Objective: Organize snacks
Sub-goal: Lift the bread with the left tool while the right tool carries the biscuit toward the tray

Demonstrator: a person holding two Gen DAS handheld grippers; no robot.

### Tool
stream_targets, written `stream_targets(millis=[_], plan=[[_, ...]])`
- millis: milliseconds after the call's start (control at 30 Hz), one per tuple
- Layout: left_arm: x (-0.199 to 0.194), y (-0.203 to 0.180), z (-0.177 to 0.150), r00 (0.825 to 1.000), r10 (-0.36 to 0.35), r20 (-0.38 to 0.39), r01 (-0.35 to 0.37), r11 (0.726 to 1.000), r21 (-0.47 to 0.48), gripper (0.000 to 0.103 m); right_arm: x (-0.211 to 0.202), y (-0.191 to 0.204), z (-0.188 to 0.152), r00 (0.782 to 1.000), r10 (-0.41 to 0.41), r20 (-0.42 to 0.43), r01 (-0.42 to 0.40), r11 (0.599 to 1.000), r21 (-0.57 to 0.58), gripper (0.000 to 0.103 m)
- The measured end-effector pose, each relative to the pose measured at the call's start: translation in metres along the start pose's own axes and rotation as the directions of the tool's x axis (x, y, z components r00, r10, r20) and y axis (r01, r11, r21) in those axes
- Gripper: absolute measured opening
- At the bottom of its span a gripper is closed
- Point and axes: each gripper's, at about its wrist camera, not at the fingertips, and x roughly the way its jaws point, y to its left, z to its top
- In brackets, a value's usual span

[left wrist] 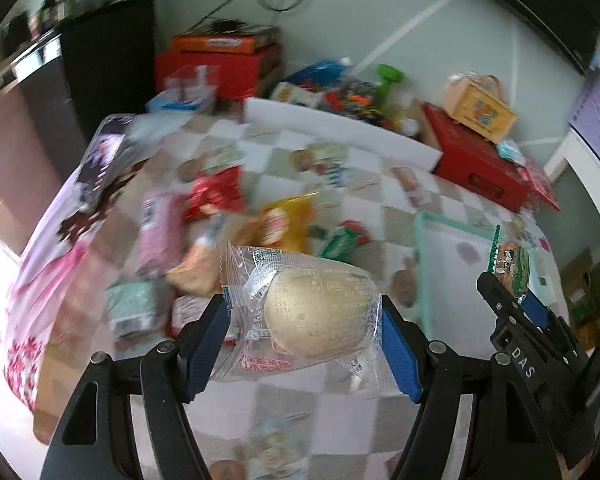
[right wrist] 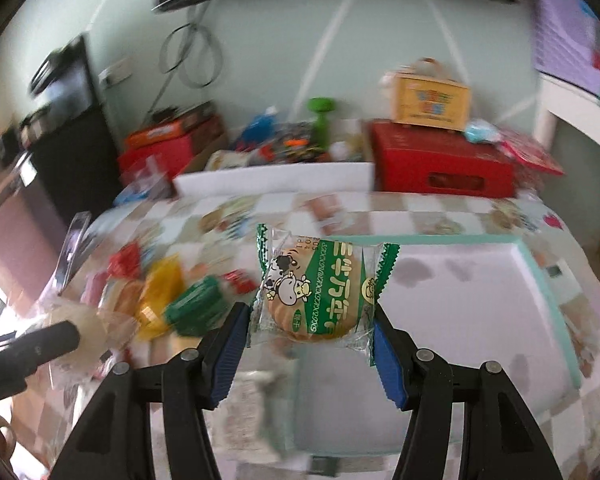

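Note:
My left gripper (left wrist: 304,316) is shut on a clear-wrapped pale round bun (left wrist: 316,312), held above the checked tablecloth. My right gripper (right wrist: 310,320) is shut on a green-and-clear wrapped cookie with a cow print (right wrist: 316,292), held over the near left edge of the mint-rimmed white tray (right wrist: 548,280). In the left wrist view the right gripper (left wrist: 512,300) shows at the right with the green packet (left wrist: 510,266), beside the tray (left wrist: 420,248). In the right wrist view the left gripper's finger (right wrist: 40,346) and its bun (right wrist: 84,328) appear at the lower left. A blurred pile of snack packets (left wrist: 260,220) lies mid-table.
Along the wall stand red boxes (right wrist: 440,164), a yellow carton (right wrist: 430,100), a green toy (right wrist: 320,120) and a white board (right wrist: 272,182). A dark cabinet (left wrist: 100,60) stands at the left. A purple-black packet (left wrist: 100,156) lies at the table's left edge.

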Motion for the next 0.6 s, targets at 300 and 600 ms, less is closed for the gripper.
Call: stream_targets(millis=[300, 600], plan=[[0.022, -0.071, 0.013, 0.996, -0.091, -0.010, 0.092, 0.988, 0.121, 0.074, -0.002, -0.076, 0.009, 0.986, -0.165, 0.017, 0.161, 0.977, 0.143, 0.062], [0.058, -0.132, 0.004, 0.991, -0.128, -0.045, 0.136, 0.957, 0.257, 0.074, 0.003, -0.130, 0.003, 0.949, -0.307, -0.069, 0.314, 0.914, 0.255, 0.062]])
